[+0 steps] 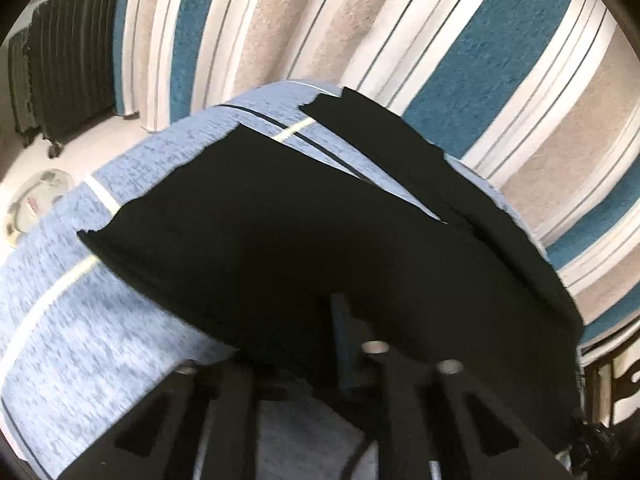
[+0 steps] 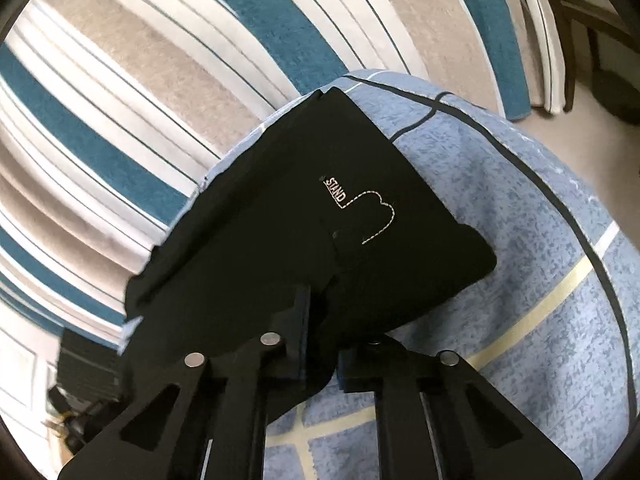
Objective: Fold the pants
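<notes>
Black pants (image 1: 280,240) lie spread on a blue mottled cover (image 1: 80,340) with cream and dark lines. In the left wrist view the near edge of the cloth runs into my left gripper (image 1: 308,360). That gripper is shut on the pants, with one finger (image 1: 344,340) showing and the other hidden under the fabric. In the right wrist view the pants (image 2: 280,220) carry a stitched "STAND" mark (image 2: 336,192). My right gripper (image 2: 324,340) is shut on a fold of the pants' near edge, above the blue cover (image 2: 540,280).
A teal, beige and white striped rug (image 1: 400,20) covers the floor beyond the blue cover. A dark ribbed heater (image 1: 68,60) and a round white object (image 1: 32,204) sit at the far left. Dark chair legs (image 2: 580,20) stand at the upper right.
</notes>
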Demonstrator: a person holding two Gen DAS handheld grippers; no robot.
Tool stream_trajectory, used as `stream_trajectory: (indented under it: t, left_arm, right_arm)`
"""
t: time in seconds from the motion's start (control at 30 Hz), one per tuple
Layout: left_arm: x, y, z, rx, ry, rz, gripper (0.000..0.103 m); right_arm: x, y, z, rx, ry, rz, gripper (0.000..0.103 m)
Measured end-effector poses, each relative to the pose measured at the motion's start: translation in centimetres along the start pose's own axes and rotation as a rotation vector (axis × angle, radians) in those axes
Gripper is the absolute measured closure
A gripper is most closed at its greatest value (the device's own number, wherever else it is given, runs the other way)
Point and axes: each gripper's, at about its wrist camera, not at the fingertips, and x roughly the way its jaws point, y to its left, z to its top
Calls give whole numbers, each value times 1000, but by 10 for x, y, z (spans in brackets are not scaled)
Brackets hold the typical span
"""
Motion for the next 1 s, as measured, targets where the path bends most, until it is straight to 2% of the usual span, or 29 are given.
stream_trajectory:
  t: [0.07,0.3,0.47,0.6,0.7,0.77,0.83,0.9,1.0]
  left_arm:
    - [-3,1,3,-5,9,-10,99]
    - [-52,-5,9,41,-40,-42,99]
    - [-86,4,9,59,-35,-50,99]
    - [-85,18,-7,63,30,-42,99]
    - [-69,21,-20,72,78,-22,99]
    - [-69,20,-20,75,67,-29,99]
    - [-73,21,-16,53,56,-42,94]
    - [-75,26,-11,26,55,-64,92]
    - [-76,38,-10,-29,47,-49,89]
  right_arm:
    - [-9,3,-1,-9,-15,14,98]
    - [-57,10,-8,-19,-61,71,98]
    - [-87,0,-30,-10,-31,68,98]
    - [-93,-21,-54,29,8,32,98]
    - [-77,-38,-61,65,63,14,98]
    - [-72,-42,-63,81,92,14,95]
    - [-75,-41,-60,87,87,23,86]
    - [-77,-39,-59,83,82,25,85]
    - [-80,-41,-60,114,81,30,83]
